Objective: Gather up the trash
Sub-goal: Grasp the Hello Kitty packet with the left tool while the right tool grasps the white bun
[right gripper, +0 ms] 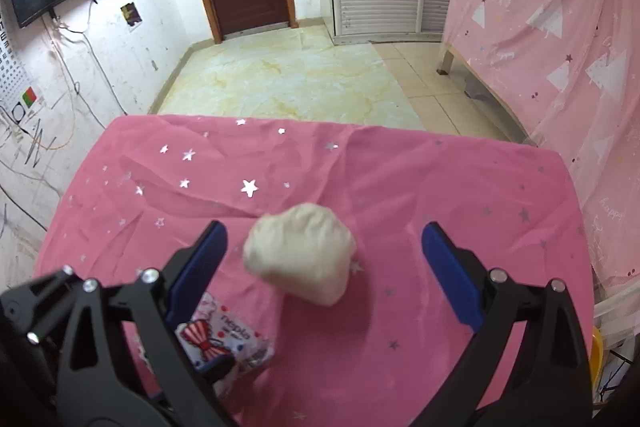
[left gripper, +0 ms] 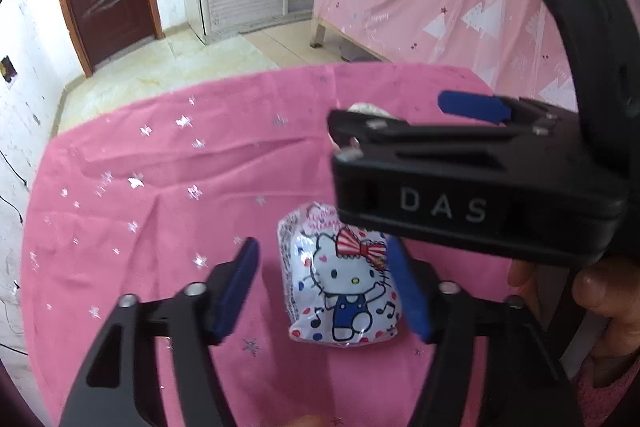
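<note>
The right tongs (left gripper: pixel 476 115) carry raised letters "DAS" on their black body, and the tissue pack (left gripper: pixel 340 279) shows a cartoon cat with a striped bow; from the right wrist its word "nepia" can be read. The pack lies on the pink starred cloth of the counter (left gripper: pixel 160 187), between the left tongs' (left gripper: pixel 324 291) blue pads, right pad touching, left one apart, so nothing is grasped. Both tongs tilt steeply down. The right tongs stand released around a crumpled white wad (right gripper: pixel 300 255).
</note>
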`<state>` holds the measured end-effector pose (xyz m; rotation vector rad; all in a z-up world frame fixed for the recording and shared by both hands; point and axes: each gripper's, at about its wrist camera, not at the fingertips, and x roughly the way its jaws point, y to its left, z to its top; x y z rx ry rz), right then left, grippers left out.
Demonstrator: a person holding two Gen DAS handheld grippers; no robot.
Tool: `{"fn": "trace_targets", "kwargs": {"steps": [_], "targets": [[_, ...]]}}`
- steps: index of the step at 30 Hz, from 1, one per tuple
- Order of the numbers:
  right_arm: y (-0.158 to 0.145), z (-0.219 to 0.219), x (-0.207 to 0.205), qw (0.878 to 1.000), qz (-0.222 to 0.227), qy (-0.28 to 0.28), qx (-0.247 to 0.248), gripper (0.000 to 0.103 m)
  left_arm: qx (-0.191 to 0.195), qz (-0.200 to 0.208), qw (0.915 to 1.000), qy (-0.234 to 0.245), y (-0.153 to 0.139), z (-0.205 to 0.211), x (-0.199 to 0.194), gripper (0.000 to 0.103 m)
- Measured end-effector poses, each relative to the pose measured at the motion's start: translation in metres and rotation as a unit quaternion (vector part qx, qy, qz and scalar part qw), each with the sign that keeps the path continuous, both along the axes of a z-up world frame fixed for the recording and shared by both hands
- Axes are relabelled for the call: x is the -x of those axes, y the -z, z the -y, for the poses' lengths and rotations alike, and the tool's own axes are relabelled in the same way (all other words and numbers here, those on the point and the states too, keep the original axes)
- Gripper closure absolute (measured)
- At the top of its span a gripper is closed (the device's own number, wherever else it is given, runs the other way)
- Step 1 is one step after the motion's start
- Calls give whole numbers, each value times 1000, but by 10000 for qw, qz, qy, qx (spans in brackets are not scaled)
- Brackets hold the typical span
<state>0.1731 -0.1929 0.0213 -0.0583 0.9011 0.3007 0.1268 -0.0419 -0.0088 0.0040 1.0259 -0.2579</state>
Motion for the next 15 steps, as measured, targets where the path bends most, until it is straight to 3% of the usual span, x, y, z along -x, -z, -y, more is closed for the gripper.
{"fn": "trace_targets", "kwargs": {"steps": [3, 7, 12, 15], "targets": [[2, -6, 0, 10000, -12, -60, -7, 9, -20, 36, 10000, 51, 2, 1, 2, 59], [7, -8, 2, 9999, -90, -77, 36, 18, -58, 89, 9999, 49, 3, 2, 6, 70], [14, -7, 3, 9996, -243, -95, 79, 30, -102, 189, 9998, 15, 4, 5, 12, 72], [17, -9, 5, 9995, -278, -146, 94, 44, -132, 249, 9996, -5, 4, 4, 16, 72]]}}
